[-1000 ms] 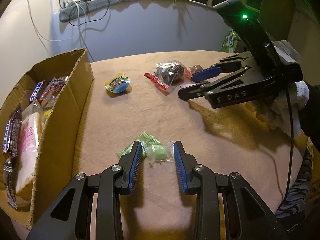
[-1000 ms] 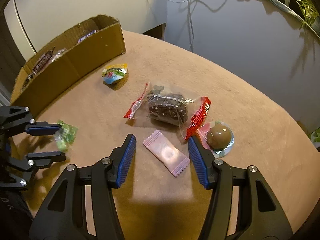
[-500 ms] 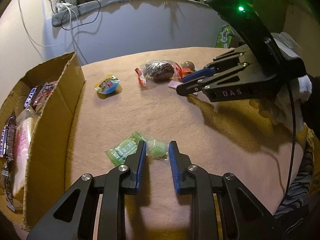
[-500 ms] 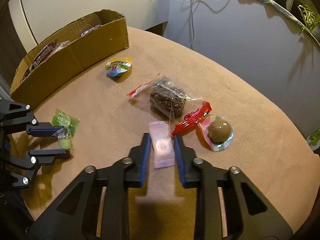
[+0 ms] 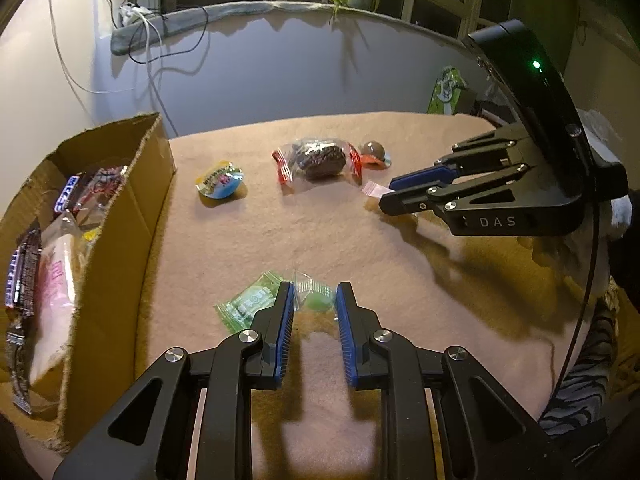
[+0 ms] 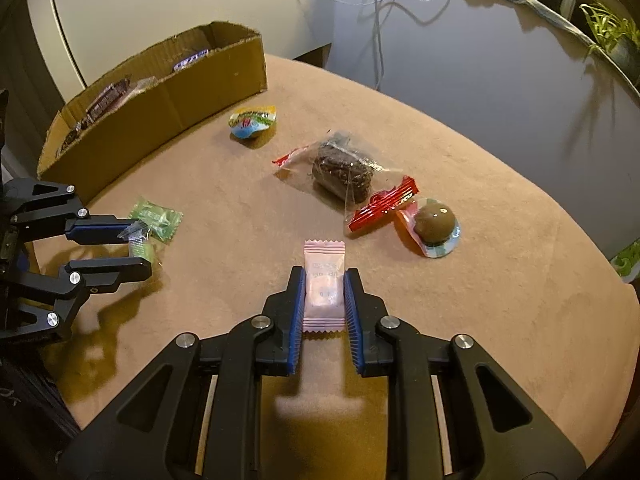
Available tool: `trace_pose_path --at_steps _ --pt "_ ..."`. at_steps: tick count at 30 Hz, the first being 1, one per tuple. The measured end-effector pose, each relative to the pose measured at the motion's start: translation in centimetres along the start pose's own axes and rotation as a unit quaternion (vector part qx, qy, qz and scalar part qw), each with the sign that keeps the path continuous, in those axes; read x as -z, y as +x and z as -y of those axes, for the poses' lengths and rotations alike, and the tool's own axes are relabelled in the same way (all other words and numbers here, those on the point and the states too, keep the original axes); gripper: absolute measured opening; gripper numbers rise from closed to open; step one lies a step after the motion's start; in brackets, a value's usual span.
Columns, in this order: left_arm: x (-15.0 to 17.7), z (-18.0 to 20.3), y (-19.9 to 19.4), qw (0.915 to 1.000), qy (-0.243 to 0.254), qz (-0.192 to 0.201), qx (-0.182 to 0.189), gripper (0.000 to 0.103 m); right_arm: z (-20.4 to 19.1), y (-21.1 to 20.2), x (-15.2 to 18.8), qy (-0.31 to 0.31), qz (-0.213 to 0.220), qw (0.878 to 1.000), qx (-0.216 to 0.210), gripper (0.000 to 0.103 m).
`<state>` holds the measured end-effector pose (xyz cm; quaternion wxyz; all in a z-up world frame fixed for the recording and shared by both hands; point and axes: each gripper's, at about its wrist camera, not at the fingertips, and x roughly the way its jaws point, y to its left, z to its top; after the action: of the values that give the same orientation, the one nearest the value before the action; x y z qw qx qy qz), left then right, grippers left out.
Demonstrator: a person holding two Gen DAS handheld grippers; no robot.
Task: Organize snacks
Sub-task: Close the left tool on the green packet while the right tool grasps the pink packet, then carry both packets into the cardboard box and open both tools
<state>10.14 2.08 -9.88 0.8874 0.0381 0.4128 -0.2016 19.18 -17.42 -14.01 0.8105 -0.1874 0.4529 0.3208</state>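
My left gripper (image 5: 314, 300) is shut on a small green candy (image 5: 318, 302) in a clear wrapper, just above the tan tablecloth. A flat green packet (image 5: 248, 306) lies to the left of its left finger. My right gripper (image 6: 323, 276) is shut on a pink sachet (image 6: 324, 276), held a little off the cloth. In the right wrist view the left gripper (image 6: 142, 246) stands at the left with the candy (image 6: 140, 248) between its fingers. The left wrist view shows the right gripper (image 5: 390, 196) with the sachet's tip (image 5: 376, 190) poking out.
A cardboard box (image 5: 116, 240) holding several snacks stands at the left. On the cloth lie a jelly cup (image 6: 252, 122), a brown cake in a clear wrapper (image 6: 342, 170) and a chocolate ball in a dome (image 6: 434, 222). The table edge (image 6: 560, 220) curves round behind them.
My right gripper closed on the pink sachet and lifted it slightly off the cloth. My left gripper narrowed onto the green candy and barely moved.
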Motion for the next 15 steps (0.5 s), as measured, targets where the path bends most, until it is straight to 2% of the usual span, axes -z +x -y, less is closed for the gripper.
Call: trace_pose_path --at_steps 7,15 --pt "-0.5 -0.9 -1.9 0.9995 -0.017 0.028 0.001 0.02 -0.6 -1.7 -0.5 0.007 0.015 1.0 0.007 0.02" --pt "-1.0 -2.7 -4.4 0.997 -0.04 0.066 -0.003 0.02 -2.1 -4.1 -2.7 0.007 0.044 0.999 0.001 0.02"
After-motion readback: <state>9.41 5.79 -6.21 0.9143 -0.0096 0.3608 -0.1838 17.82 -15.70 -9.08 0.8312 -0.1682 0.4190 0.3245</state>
